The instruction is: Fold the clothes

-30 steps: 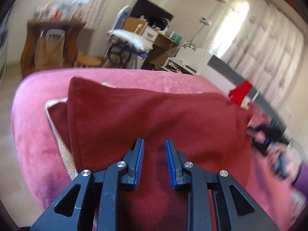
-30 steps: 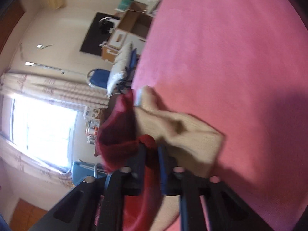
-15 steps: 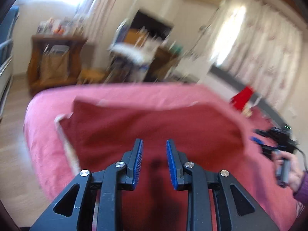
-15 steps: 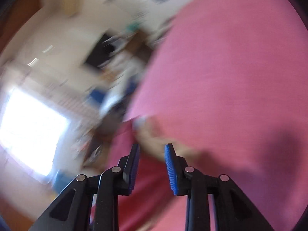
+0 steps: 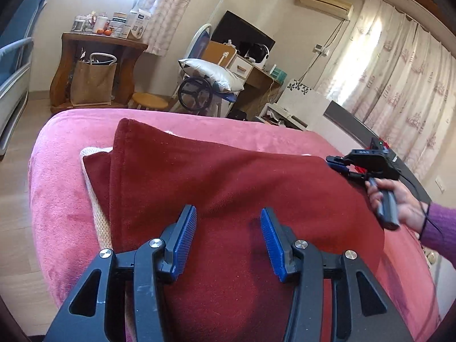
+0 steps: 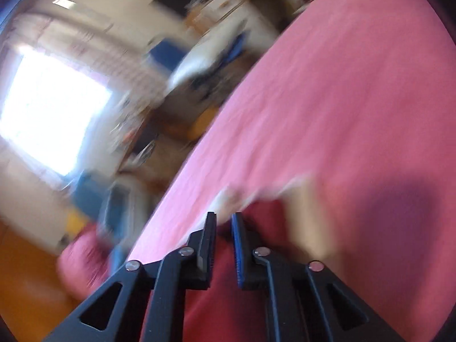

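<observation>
At the left edge of your left wrist view a pink blanket (image 5: 57, 188) covers the bed, and on it, just right of that bare strip, lies the dark red garment (image 5: 228, 176), folded over so its cream knitted lining (image 5: 98, 222) shows only as a thin border along its left side; the garment fills the middle of the frame, from the upper-left corner of the fold down to the bottom edge. Your left gripper (image 5: 228, 239) sits low in the centre, over the near part of the garment, its blue-padded fingers (image 5: 186, 228) spread wide with nothing between them; whether the tips touch the cloth you cannot tell. Further right, at the garment's far right corner, your right gripper (image 5: 339, 163) appears small in your hand (image 5: 399, 199); its tips lie at the edge of the cloth.

In your right wrist view everything is smeared by motion blur; the room fills the upper left, the blanket (image 6: 342, 85) the upper right. At bottom centre the right gripper (image 6: 223, 242) shows its fingers (image 6: 236, 245) with a narrow gap between them, nothing visibly pinched; the red garment (image 6: 265, 213) and a strip of its cream lining (image 6: 302, 213) lie just right of and beneath them.
</observation>
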Motion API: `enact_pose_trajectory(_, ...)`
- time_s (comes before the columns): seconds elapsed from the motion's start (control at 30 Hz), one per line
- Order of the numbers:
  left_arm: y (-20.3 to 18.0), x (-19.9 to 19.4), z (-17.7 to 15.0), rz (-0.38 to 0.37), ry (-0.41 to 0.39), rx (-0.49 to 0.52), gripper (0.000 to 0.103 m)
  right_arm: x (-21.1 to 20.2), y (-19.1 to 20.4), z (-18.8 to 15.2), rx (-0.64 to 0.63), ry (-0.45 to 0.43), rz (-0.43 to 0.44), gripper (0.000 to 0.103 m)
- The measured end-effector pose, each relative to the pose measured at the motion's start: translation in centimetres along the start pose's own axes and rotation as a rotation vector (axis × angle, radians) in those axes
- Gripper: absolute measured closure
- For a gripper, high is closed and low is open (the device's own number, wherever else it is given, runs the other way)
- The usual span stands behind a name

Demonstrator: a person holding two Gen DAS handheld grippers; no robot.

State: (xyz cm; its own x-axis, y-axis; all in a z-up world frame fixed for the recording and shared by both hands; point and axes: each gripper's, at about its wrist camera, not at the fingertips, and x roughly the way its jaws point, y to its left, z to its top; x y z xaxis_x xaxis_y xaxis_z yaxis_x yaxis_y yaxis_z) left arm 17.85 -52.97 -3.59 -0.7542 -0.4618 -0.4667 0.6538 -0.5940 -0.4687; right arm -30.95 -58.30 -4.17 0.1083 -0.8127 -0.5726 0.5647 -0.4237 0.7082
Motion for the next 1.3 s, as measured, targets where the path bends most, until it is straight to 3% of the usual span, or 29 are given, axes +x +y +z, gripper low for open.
enact_pose_trajectory(0.13, 0.9, -0.2, -0.2, -0.052, -0.013, -0.035, 0.054, -4.3, -2.3, 2.0, 0.078, -0.144, -0.113, 0.075)
enact_pose_trajectory(0.2, 1.3, -0.5, -0.1, -0.055, -0.022, -0.046, 0.054, -7.3, -1.9, 0.1, 0.071, -0.192, 0.006, 0.073)
enact_pose_trajectory(0.27, 0.6, -1.7, 0.4, -0.007, -0.034, -0.064, 0.054, -10.1, -1.2, -2.8, 0.044, -0.213, 0.105, 0.071)
enact_pose_trajectory(0.33, -0.1, -3.5, 0.7, -0.002, -0.109, -0.083, 0.053, -13.0, -0.6, -5.7, 0.017, -0.233, 0.205, 0.07)
enact_pose_trajectory(0.37, -0.4, -4.1, 0.9, 0.001, -0.146, -0.075, 0.05, -12.9, -0.4, -7.0, 0.018, -0.211, 0.239, 0.07)
enact_pose_trajectory(0.4, -0.7, -4.1, 1.2, 0.035, -0.154, -0.055, 0.04, -12.1, -0.7, -8.2, 0.034, -0.181, 0.255, 0.07)
enact_pose_trajectory(0.43, -0.7, -3.6, 1.4, 0.094, -0.136, -0.033, 0.032, -11.1, -1.0, -9.4, 0.052, -0.151, 0.269, 0.07)
enact_pose_trajectory(0.5, 0.4, -1.8, 1.8, 0.206, -0.033, -0.024, 0.032, -10.4, -3.1, -10.9, 0.115, -0.113, 0.241, 0.07)
enact_pose_trajectory(0.57, 0.8, -1.8, 2.4, 0.218, 0.028, -0.077, 0.032, -10.2, -6.2, -10.9, 0.234, -0.149, 0.096, 0.072)
enact_pose_trajectory(0.63, 0.8, -2.7, 3.0, 0.221, 0.065, -0.138, 0.03, -11.4, -8.1, -9.9, 0.4, -0.287, 0.036, 0.067)
enact_pose_trajectory(0.7, 0.1, -4.5, 3.5, 0.24, 0.075, -0.191, 0.021, -14.0, -7.3, -10.5, 0.438, -0.394, 0.098, 0.058)
enact_pose_trajectory(0.77, -1.0, -6.0, 3.4, 0.277, 0.104, -0.23, 0.021, -15.4, -5.0, -11.1, 0.396, -0.366, 0.127, 0.053)
enact_pose_trajectory(0.83, -2.4, -7.2, 3.0, 0.338, 0.142, -0.233, 0.021, -16.6, -0.8, -12.2, 0.301, -0.282, 0.101, 0.047)
enact_pose_trajectory(0.97, -6.4, -10.4, 1.2, 0.403, 0.186, -0.134, 0.019, -20.6, 6.2, -16.7, 0.075, -0.198, 0.026, 0.026)
enact_pose_trajectory(1.0, -7.4, -11.1, 0.9, 0.4, 0.19, -0.091, 0.019, -21.2, 8.0, -18.6, 0.022, -0.188, -0.006, 0.019)
enact_pose_trajectory(1.07, -9.1, -12.7, 0.6, 0.387, 0.185, -0.022, 0.019, -23.0, 11.0, -21.8, -0.103, -0.164, -0.098, 0.015)
enact_pose_trajectory(1.2, -11.8, -16.8, 0.7, 0.334, 0.129, 0.051, 0.019, -26.5, 15.8, -28.8, -0.354, -0.147, -0.29, 0.013)
enact_pose_trajectory(1.3, -13.5, -19.4, 0.7, 0.298, 0.092, 0.089, 0.019, -25.7, 18.2, -32.3, -0.454, -0.138, -0.422, 0.013)
